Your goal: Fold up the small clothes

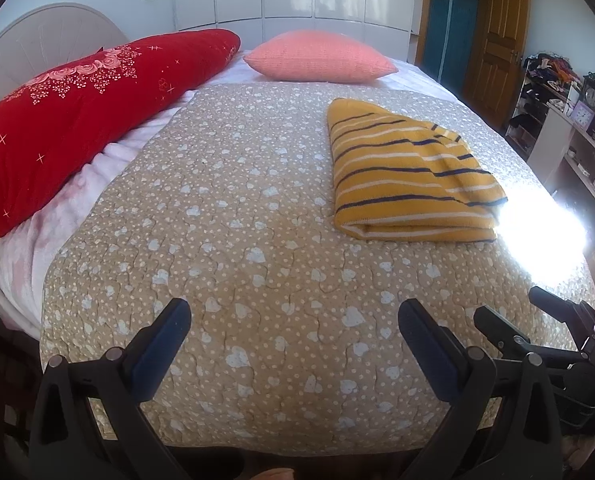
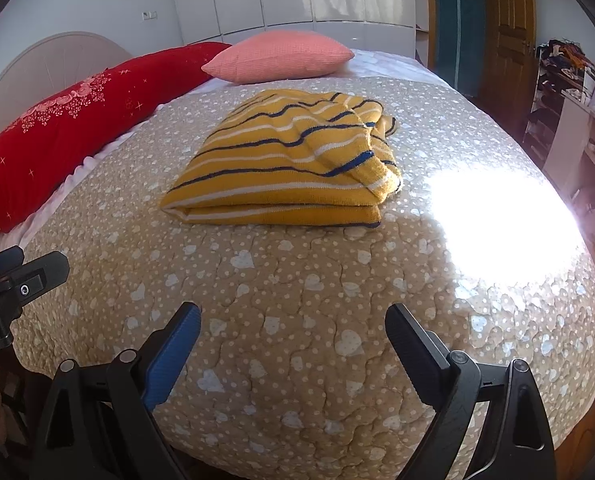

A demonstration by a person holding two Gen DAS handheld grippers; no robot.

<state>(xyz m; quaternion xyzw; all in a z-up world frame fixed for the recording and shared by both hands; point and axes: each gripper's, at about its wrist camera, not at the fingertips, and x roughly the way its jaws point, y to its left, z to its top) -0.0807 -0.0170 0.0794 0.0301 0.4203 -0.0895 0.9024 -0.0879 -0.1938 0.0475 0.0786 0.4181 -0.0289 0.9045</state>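
A yellow sweater with navy and white stripes (image 1: 407,176) lies folded into a compact bundle on the beige heart-patterned quilt (image 1: 237,240). In the right wrist view the sweater (image 2: 293,160) sits mid-bed, ahead of me. My left gripper (image 1: 293,312) is open and empty, hovering over the quilt's near edge, well short and left of the sweater. My right gripper (image 2: 293,318) is open and empty, also near the quilt's front edge, short of the sweater. The right gripper's body shows at the right edge of the left wrist view (image 1: 553,328).
A long red floral pillow (image 1: 81,120) lies along the bed's left side. A pink cushion (image 1: 317,56) sits at the head. A bright sun patch (image 2: 497,220) falls on the quilt's right. Shelves with clutter and clocks (image 1: 569,112) stand to the right, beside a wooden door (image 1: 497,40).
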